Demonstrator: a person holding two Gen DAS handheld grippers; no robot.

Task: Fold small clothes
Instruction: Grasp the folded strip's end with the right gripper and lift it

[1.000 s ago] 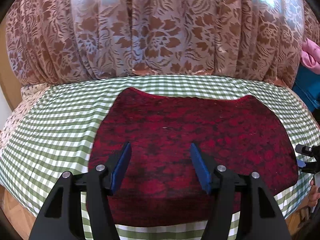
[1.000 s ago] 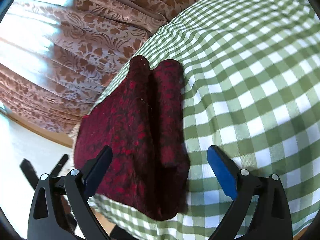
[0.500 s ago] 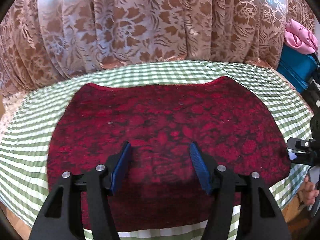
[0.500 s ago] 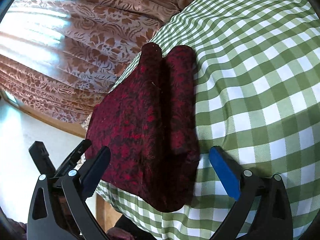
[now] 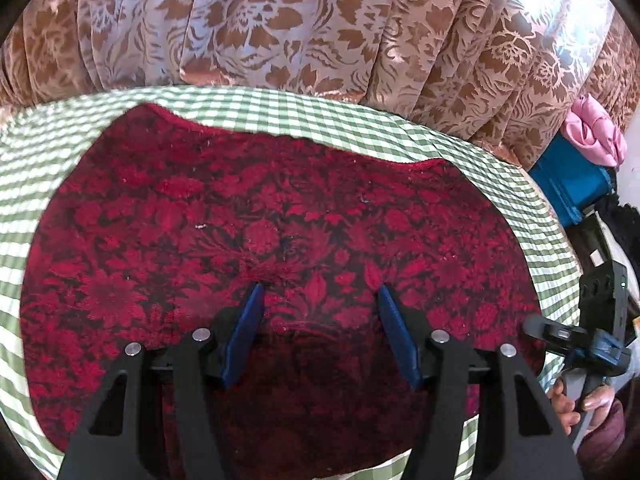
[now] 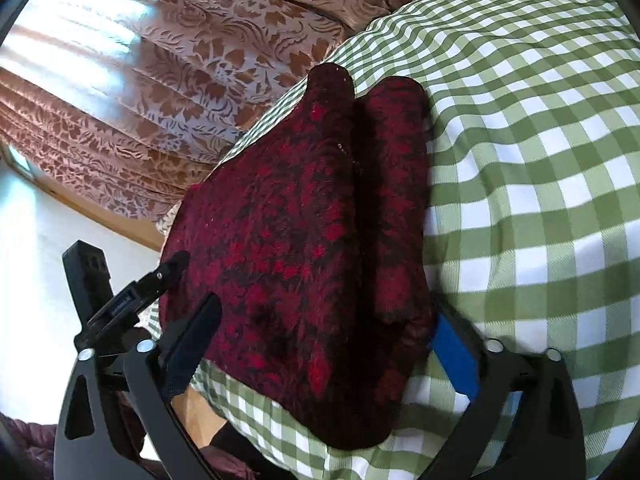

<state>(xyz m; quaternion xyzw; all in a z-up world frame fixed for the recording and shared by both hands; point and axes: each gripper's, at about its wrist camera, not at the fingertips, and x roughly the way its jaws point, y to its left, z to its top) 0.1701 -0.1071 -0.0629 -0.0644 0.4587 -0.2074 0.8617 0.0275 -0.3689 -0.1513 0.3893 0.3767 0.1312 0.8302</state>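
My left gripper (image 5: 320,300) hangs tilted down over the near middle of the red and black floral garment (image 5: 280,248), which lies spread on the green checked tablecloth (image 5: 312,114) covering the bench. Its blue pads (image 5: 242,336) stand about half apart and are drawing together a little, their tips right at the cloth; I cannot tell whether they press into it, and no fold is pinched between them.

From my right wrist camera the same garment (image 6: 288,248) shows one side strip already folded over, forming a long ridge (image 6: 394,200) along the edge that borders the open checked cloth (image 6: 540,160). My right gripper (image 6: 320,320) straddles the near corner of that garment, one dark finger (image 6: 192,336) on the bench-edge side and the blue pad (image 6: 454,356) just beside the folded ridge. Its jaws are wide and closing, with the garment's corner between them but not yet clamped.

A brown floral curtain (image 5: 320,24) hangs behind the bench. My right hand (image 5: 576,404) is visible at the edge of the left view.
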